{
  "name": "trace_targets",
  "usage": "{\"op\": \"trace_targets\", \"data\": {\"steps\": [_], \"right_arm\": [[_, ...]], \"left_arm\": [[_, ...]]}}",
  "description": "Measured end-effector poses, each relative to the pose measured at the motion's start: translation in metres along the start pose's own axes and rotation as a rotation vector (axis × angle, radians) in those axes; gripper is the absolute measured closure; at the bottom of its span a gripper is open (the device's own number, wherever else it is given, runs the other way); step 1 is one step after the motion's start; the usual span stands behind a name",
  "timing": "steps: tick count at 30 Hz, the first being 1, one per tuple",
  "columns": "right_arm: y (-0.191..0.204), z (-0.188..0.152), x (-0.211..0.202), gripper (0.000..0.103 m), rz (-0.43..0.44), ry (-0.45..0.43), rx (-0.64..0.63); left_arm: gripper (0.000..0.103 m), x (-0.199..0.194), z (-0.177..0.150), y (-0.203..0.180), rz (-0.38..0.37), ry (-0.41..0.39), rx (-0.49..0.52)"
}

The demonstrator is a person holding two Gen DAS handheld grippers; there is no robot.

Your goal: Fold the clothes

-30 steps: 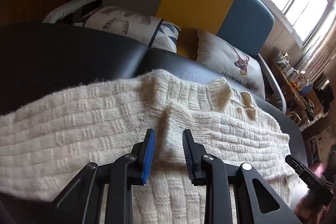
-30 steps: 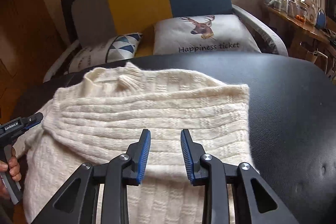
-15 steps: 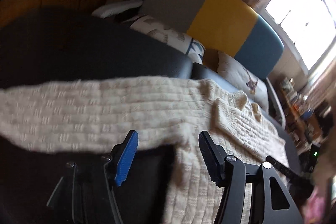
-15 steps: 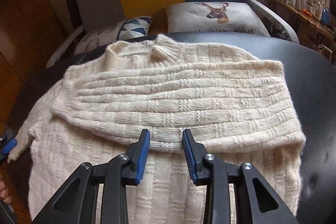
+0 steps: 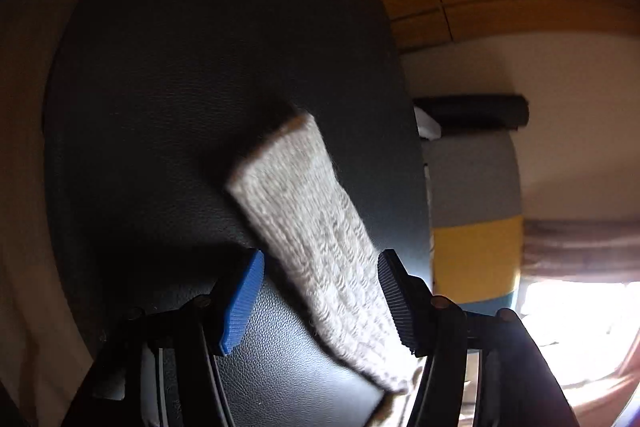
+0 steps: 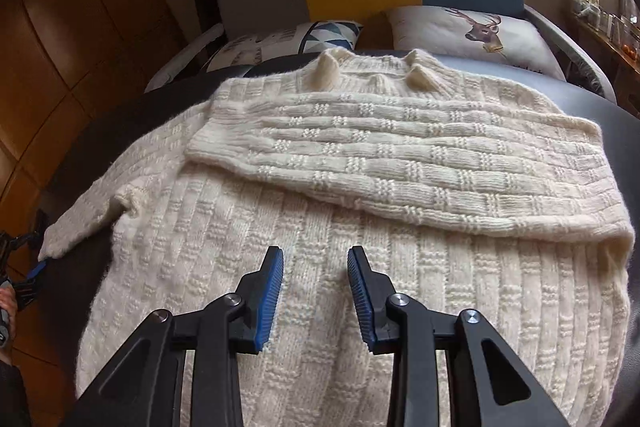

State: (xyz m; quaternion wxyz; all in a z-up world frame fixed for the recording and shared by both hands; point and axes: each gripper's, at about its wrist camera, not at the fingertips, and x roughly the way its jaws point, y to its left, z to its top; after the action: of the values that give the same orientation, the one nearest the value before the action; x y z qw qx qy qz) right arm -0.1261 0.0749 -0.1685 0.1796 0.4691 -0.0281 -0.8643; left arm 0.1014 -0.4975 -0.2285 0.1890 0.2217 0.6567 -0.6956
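While sleeve (image 5: 316,243) lies between spread left jaws, untouched.

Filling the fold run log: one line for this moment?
left gripper: open at sleeve | right gripper: open over sweater | other sleeve folded

No readable text, lettering on deer cushion (image 6: 472,35) hidden

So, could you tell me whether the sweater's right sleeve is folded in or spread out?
Folded in: the right sleeve lies across the cream sweater chest.
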Motion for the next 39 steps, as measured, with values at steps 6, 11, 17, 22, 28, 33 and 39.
{"op": "trace_targets", "data": {"steps": [6, 11, 17, 22, 28, 33, 39], "right_arm": [[-0.003, -0.006, 0.003, 0.066, 0.02, -0.003, -0.002], [-0.005, -0.009, 0.003, 0.065, 0.041, -0.025, -0.009], [-0.01, -0.012, 0.002, 0.065, 0.075, -0.042, 0.012], [-0.015, -0.01, 0.001, 0.065, 0.104, -0.036, 0.052], [-0.018, -0.01, 0.0, 0.065, 0.117, -0.028, 0.071], [-0.021, -0.01, 0.001, 0.065, 0.139, -0.027, 0.08], [-0.025, -0.009, 0.002, 0.065, 0.171, -0.02, 0.09]], "left_arm": [[0.042, 0.011, -0.003, -0.008, 0.02, -0.036, -0.001], [0.082, 0.022, -0.004, -0.011, 0.069, -0.054, -0.046], [0.097, 0.025, -0.008, -0.009, 0.098, -0.075, -0.121], [0.097, 0.024, -0.03, -0.045, -0.009, -0.06, -0.002], [0.097, 0.057, -0.108, -0.13, -0.116, 0.097, 0.282], [0.097, 0.102, -0.197, -0.179, -0.133, 0.259, 0.472], [0.097, 0.163, -0.286, -0.202, -0.085, 0.454, 0.637]]}}
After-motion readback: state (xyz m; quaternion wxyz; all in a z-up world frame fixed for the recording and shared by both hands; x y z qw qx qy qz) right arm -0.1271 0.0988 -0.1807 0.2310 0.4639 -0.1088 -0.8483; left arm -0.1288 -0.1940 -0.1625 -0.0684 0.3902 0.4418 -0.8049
